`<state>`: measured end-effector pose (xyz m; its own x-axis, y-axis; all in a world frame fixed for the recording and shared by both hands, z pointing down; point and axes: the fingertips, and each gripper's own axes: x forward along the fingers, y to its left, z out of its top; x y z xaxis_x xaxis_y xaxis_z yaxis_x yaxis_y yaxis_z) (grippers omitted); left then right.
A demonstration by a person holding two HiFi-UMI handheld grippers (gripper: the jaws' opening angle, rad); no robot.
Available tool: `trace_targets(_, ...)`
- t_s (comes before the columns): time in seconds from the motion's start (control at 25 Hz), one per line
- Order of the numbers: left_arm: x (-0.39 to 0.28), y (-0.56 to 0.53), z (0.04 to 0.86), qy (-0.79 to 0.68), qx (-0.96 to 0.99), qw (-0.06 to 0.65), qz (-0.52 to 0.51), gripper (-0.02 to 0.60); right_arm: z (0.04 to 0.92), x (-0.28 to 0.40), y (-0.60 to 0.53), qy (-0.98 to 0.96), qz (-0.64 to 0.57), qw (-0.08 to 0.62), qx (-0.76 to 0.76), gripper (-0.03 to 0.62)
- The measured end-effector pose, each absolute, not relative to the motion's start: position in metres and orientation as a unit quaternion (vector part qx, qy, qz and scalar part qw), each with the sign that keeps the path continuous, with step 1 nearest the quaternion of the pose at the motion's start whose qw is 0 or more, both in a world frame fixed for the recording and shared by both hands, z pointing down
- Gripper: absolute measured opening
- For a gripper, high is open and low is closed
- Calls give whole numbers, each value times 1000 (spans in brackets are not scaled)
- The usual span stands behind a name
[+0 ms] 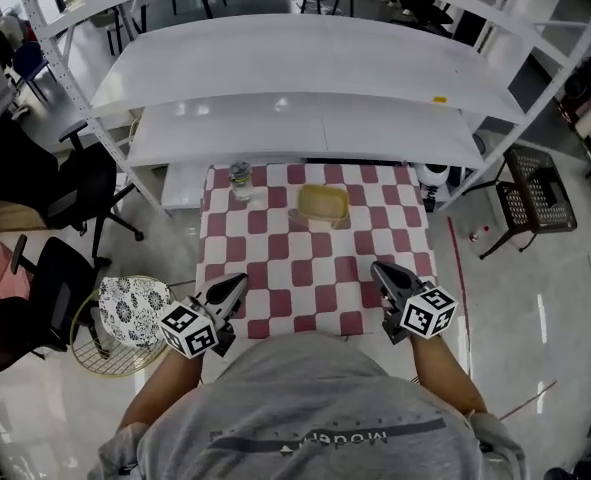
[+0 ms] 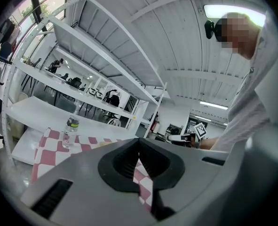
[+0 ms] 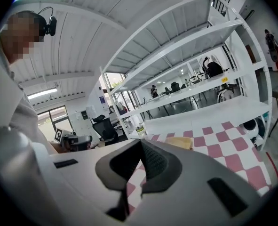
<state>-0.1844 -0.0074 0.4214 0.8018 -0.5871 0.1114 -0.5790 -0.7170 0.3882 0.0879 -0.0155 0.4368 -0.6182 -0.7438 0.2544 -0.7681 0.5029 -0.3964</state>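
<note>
Both grippers hover over the near edge of a red-and-white checkered table [image 1: 315, 268]. My left gripper [image 1: 237, 284] sits at the near left corner, shut and empty, its jaws meeting at the tips [image 2: 139, 147]. At the near right corner my right gripper [image 1: 378, 268] is also shut with nothing held [image 3: 139, 145]. Far across the cloth stands a small clear bottle [image 1: 240, 180] with a green-banded cap [image 2: 71, 130] at the back left. A tan block-like object [image 1: 322, 206] lies at the back middle [image 3: 180, 142]. Neither gripper touches them.
White metal shelving [image 1: 305, 78] rises right behind the table. Black office chairs [image 1: 45, 198] and a round wire basket with patterned cloth [image 1: 125, 320] stand on the left. A dark crate-like stool [image 1: 535, 193] is on the right. Glossy floor surrounds the table.
</note>
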Motion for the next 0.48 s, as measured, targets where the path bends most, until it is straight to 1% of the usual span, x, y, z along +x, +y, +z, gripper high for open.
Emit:
trace_targets(0.16,-166,-27,424,-361,909,207,-14,13,445,108,-47,-883,247,27,398,25)
trace_targets(0.48,-108,-57,428,-426,874,233,-14,14,457,145,-98,-917,234,63,318,25)
